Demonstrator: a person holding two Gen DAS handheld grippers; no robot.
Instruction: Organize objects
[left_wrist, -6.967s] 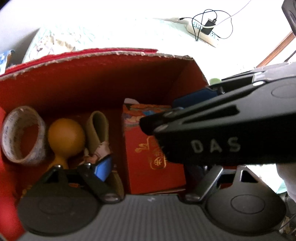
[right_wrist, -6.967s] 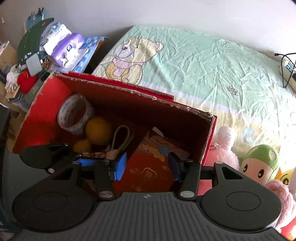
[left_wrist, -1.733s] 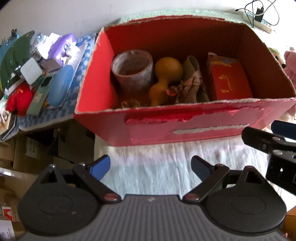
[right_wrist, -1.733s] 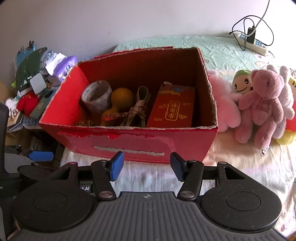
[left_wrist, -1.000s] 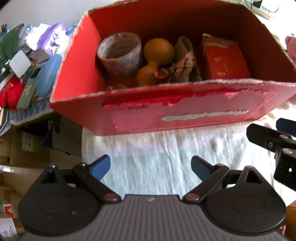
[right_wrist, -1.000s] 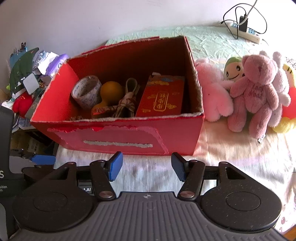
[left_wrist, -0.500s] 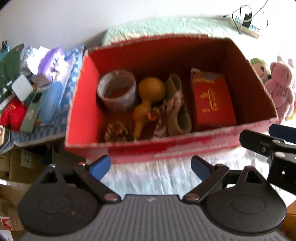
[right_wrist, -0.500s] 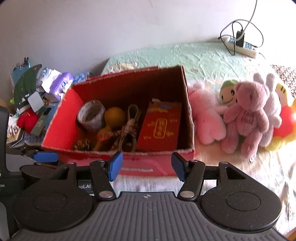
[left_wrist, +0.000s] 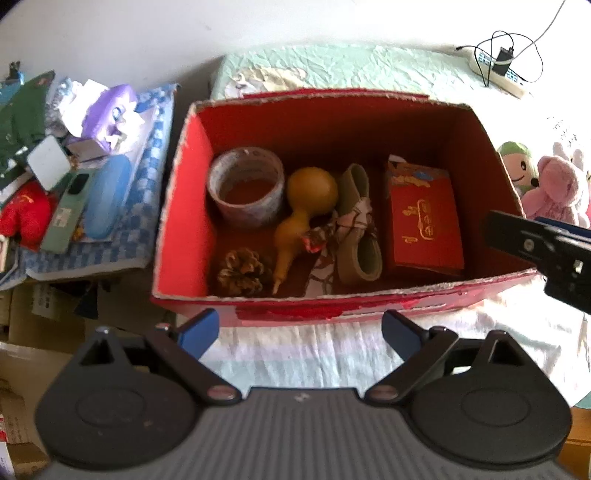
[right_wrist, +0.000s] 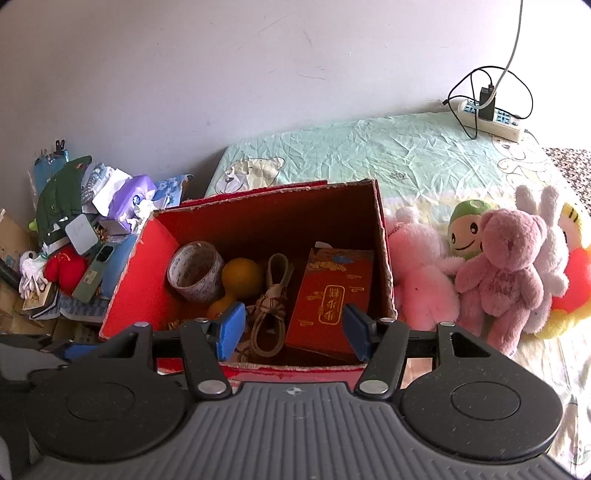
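We are noting the right gripper (right_wrist: 293, 332) covering the near wall of the red cardboard box (left_wrist: 184, 192) in its own view, and only one of its arms showing at 3 o'clock in the left view. The box is holding a tape roll (left_wrist: 245, 192), a yellow gourd (left_wrist: 304, 206), a pine cone (left_wrist: 241, 272), a beige strap bundle (left_wrist: 357, 229) and a red gift box (left_wrist: 424, 218). Both grippers are hanging with jaws apart, holding nothing; the left gripper (left_wrist: 300, 334) is sitting before the box's near edge at 6 o'clock. Plush toys (right_wrist: 498, 269) are crowding the box's 3 o'clock side.
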